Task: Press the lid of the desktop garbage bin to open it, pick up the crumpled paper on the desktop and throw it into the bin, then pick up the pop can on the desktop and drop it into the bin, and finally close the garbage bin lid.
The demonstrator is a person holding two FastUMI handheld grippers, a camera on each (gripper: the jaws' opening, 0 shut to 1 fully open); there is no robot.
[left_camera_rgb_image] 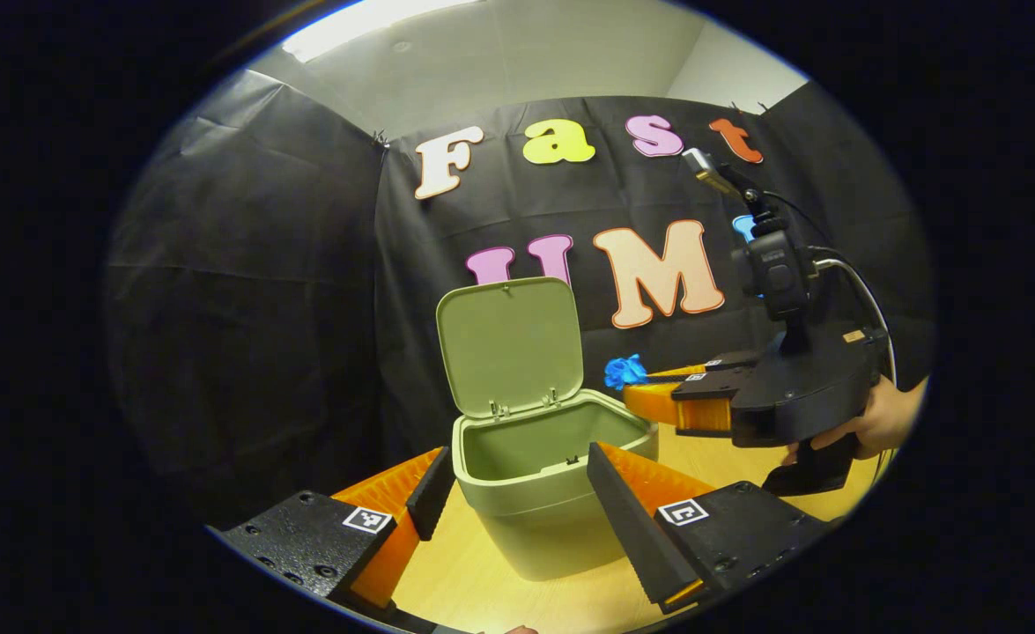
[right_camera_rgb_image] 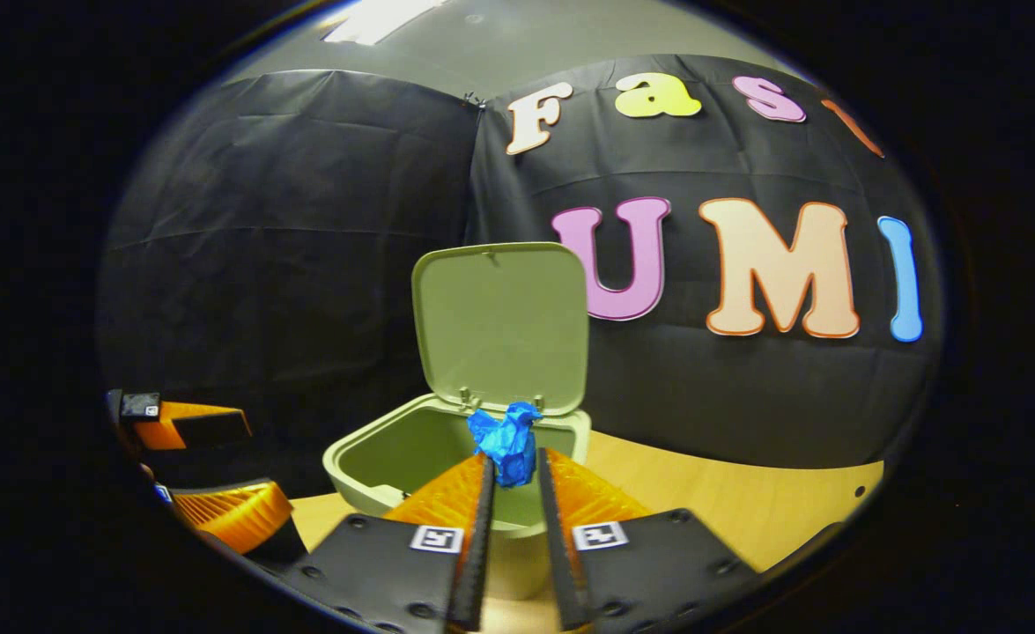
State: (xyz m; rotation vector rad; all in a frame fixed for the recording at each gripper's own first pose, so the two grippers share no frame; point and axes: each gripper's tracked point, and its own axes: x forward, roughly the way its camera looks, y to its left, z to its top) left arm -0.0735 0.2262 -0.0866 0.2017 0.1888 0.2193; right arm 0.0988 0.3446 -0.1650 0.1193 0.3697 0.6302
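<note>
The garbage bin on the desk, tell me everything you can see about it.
The garbage bin is a small pale green tub, plastic by its look, with rounded corners, standing upright on the wooden desktop. Its hinged lid stands open, tipped up at the back. The inside looks empty as far as it shows. The left gripper has an open finger on either side of it; the right gripper holds crumpled blue paper over the opening.

We're in a recording booth: black cloth walls [right_camera_rgb_image: 288, 264] hang around a wooden table [right_camera_rgb_image: 746, 493], plain ceiling [left_camera_rgb_image: 526, 62] above.
</note>
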